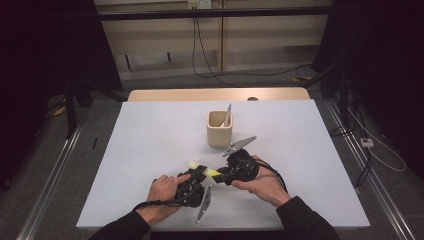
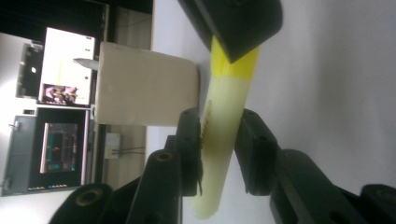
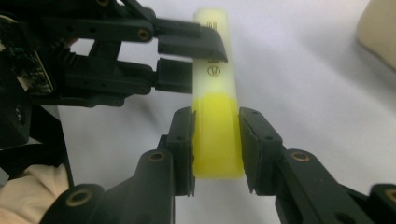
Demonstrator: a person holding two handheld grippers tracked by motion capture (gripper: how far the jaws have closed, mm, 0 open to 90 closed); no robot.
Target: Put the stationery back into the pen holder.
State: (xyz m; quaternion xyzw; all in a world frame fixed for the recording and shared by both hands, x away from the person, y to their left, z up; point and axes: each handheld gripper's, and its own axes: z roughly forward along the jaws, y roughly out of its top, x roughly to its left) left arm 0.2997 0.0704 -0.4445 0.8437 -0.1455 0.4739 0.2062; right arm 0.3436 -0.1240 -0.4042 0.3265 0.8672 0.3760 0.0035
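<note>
Highlighter point(image 1: 202, 170), a yellow marker with a bright yellow cap at one end and a paler barrel, is held above the white table point(image 1: 150, 145) near the person's edge, between the two grippers. In the high view it lies roughly level, pale end to the far left, bright end to the right.

The right gripper point(image 1: 223, 175) has its jaws clamped on the bright yellow cap; in the right gripper view both pads press flat against the cap's sides point(image 3: 217, 135), with the pale barrel running on away from them. The left gripper point(image 1: 199, 176) sits just left of it, and its jaws are set around the pale barrel. In the left gripper view point(image 2: 219, 154) the left pad touches the barrel beside its printed marking, while the right pad stands just off it or barely against it; I cannot tell which. The right gripper view shows those same black jaws across the barrel near a small round logo.

The two hands sit close together, the left hand point(image 1: 165, 192) near the table's near edge and the right hand point(image 1: 265, 185) just to its right.

A beige square cup point(image 1: 219, 129) stands farther away near the table's middle, with a slim grey tool point(image 1: 227, 116) leaning inside it. Grey three-cornered plates stick out from both grippers.
</note>
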